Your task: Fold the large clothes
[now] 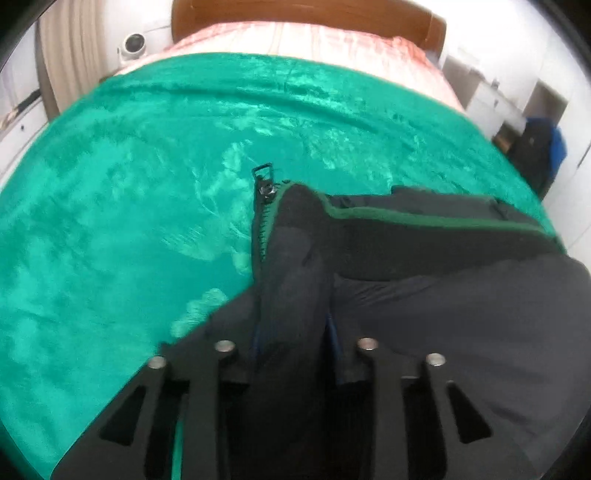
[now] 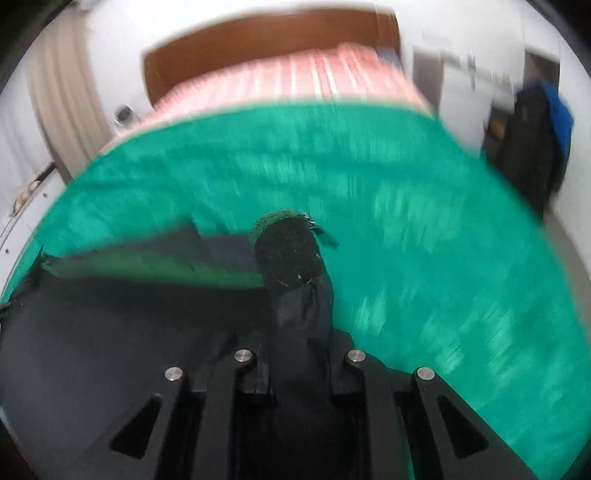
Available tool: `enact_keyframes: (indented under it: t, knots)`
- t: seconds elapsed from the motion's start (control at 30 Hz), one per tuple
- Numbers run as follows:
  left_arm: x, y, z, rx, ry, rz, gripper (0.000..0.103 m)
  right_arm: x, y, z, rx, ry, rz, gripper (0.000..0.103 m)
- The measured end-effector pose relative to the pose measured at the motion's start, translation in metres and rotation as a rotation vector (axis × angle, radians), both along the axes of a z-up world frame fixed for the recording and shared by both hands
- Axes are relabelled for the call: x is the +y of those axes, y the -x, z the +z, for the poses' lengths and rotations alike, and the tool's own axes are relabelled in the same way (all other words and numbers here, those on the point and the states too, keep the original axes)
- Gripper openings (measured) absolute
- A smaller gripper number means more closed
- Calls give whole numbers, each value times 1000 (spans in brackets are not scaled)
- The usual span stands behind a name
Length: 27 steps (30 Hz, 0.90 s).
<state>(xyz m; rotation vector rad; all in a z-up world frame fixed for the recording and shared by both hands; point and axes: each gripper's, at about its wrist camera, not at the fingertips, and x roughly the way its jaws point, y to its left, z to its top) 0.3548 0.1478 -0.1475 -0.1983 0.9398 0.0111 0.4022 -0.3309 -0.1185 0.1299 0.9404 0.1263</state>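
A dark jacket (image 1: 443, 295) with green lining trim lies on a green plush blanket (image 1: 110, 221) that covers the bed. My left gripper (image 1: 295, 354) is shut on the jacket's front edge, beside the zipper. The zipper pull (image 1: 263, 177) sticks up just past the pinched fold. In the blurred right wrist view, my right gripper (image 2: 301, 354) is shut on another bunched corner of the jacket (image 2: 110, 314), where dark fleece lining (image 2: 288, 251) shows. The rest of the garment spreads to the left over the blanket (image 2: 443, 258).
Beyond the blanket a pink striped sheet (image 1: 314, 40) runs to a wooden headboard (image 1: 295, 11). A small white camera (image 1: 133, 46) and a curtain (image 1: 70, 55) are at the far left. A dark bag with blue cloth (image 1: 543, 147) stands by white cabinets at the right.
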Motion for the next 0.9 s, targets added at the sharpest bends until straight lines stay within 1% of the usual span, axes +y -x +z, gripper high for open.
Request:
enact_keyframes:
  t: [0.03, 0.1, 0.13, 0.17, 0.2, 0.27, 0.3, 0.33, 0.4, 0.43, 0.47, 0.5, 0.53, 0.57, 0.6, 0.63, 0.67, 0.73, 0.77, 0.8, 0.87, 0.9]
  knots:
    - [2, 2, -1, -22, 19, 18, 34, -2, 2, -3, -25, -16, -20, 20]
    - [6, 3, -7, -34, 45, 17, 38, -7, 3, -9, -38, -49, -28, 22]
    - [9, 3, -9, -33, 61, 22, 44, -10, 2, -11, -38, -64, -33, 23]
    - [14, 5, -10, -31, 83, 35, 52, -11, 4, -11, -37, -73, -34, 26]
    - [18, 7, -12, -27, 103, 51, 57, -15, 3, -13, -34, -93, -38, 27]
    - [26, 9, -16, -16, 130, 97, 76, -19, 5, -16, -29, -134, -36, 35]
    - [29, 10, -14, -5, 130, 121, 79, -22, 5, -16, -25, -152, -35, 37]
    - [31, 11, -9, 2, 125, 133, 80, -27, 6, -15, -19, -176, -36, 42]
    - [34, 24, 8, -5, 106, 134, 80, -30, 13, -3, -17, -200, -51, 53]
    - [34, 37, 21, -37, 103, 125, 80, -33, 23, 10, -49, -192, -71, 75]
    - [33, 54, 35, -76, 101, 115, 84, -35, 38, 25, -104, -173, -94, 97]
    - [34, 66, 46, -109, 91, 117, 87, -38, 56, 40, -172, -159, -111, 102]
    - [34, 86, 57, -154, 67, 130, 96, -41, 76, 54, -236, -154, -114, 102]
    - [32, 103, 65, -191, 40, 148, 100, -42, 90, 62, -270, -151, -112, 102]
    - [31, 123, 71, -228, 9, 170, 101, -45, 115, 72, -310, -143, -114, 102]
    - [30, 140, 73, -254, -19, 191, 101, -46, 127, 74, -323, -138, -120, 102]
    - [26, 162, 71, -273, -64, 222, 102, -47, 153, 75, -342, -129, -137, 102]
    - [26, 183, 60, -259, -142, 274, 103, -47, 190, 68, -348, -111, -168, 102]
    - [27, 191, 50, -230, -175, 299, 103, -46, 203, 62, -345, -106, -176, 102]
    - [29, 198, 35, -191, -189, 325, 103, -45, 221, 52, -333, -98, -193, 102]
    - [41, 206, 8, -138, -159, 395, 102, -45, 245, 30, -296, -89, -221, 102]
    - [48, 210, -4, -137, -131, 437, 102, -44, 258, 16, -268, -79, -232, 102]
